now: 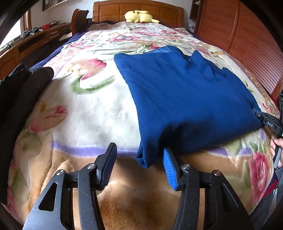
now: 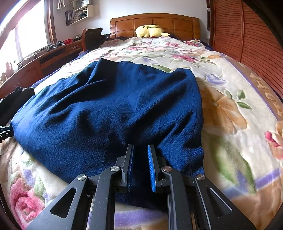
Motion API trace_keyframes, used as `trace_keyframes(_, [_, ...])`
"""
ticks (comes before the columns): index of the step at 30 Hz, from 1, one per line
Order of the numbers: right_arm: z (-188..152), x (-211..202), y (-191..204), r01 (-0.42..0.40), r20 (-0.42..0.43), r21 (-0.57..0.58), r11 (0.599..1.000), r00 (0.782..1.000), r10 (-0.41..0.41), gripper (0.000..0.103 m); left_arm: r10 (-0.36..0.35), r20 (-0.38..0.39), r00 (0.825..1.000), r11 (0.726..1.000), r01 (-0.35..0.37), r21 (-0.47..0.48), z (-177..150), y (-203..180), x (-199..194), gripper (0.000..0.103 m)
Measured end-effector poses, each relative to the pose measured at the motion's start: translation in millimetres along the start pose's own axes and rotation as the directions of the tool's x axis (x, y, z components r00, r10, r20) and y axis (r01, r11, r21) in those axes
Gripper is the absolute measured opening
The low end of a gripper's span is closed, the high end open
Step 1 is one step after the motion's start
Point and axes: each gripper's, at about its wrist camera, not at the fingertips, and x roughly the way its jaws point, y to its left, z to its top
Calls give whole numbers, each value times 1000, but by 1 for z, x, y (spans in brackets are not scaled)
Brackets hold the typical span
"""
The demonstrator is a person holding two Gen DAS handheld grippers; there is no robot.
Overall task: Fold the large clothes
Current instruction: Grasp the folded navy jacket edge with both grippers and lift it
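A dark blue garment (image 1: 185, 92) lies folded on the floral blanket (image 1: 92, 109) that covers the bed. In the left wrist view its near left corner sticks out between the fingers of my left gripper (image 1: 139, 159). The jaws stand wide apart; the corner is close to the right pad and nothing pinches it. In the right wrist view my right gripper (image 2: 141, 166) is shut on the near edge of the garment (image 2: 106, 109), with blue cloth bunched between the narrow pads. The left wrist view shows that right gripper (image 1: 265, 118) at the garment's right corner, held by a hand (image 1: 277, 143).
A pile of dark clothes (image 1: 21, 88) lies at the bed's left edge. A yellow plush toy (image 1: 138, 16) rests against the wooden headboard (image 1: 138, 8). A wooden desk (image 2: 44, 58) runs along the left, and slatted wooden panels (image 2: 247, 35) close the right side.
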Motion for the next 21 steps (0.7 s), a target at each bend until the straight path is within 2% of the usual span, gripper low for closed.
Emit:
trace_keyframes(11, [0, -1, 0, 0, 5, -4, 1000, 1000, 0, 16, 40, 18, 999, 999, -40, -17, -4, -5, -1, 54])
trace_keyframes(12, [0, -1, 0, -1, 6, -2, 1000, 1000, 1, 16, 42, 20, 999, 999, -42, -13, -4, -6, -2, 50])
trace_keyframes(13, [0, -1, -1, -5, 6, 0, 1000, 1000, 5, 16, 22, 24, 999, 1000, -22, -2, -4, -8, -3, 39])
trace_keyframes(16, [0, 0, -4, -21, 7, 12, 1000, 1000, 21, 16, -15, 28, 1000, 1000, 15, 17, -3, -14, -5, 17])
trace_keyframes(18, [0, 0, -4, -18, 6, 11, 1000, 1000, 18, 16, -11, 66, 998, 999, 7, 52, 0, -21, -14, 12])
trace_keyframes(21, [-1, 0, -2, -7, 9, 1, 1000, 1000, 7, 16, -23, 128, 991, 998, 15, 64, 12, -28, -34, 10])
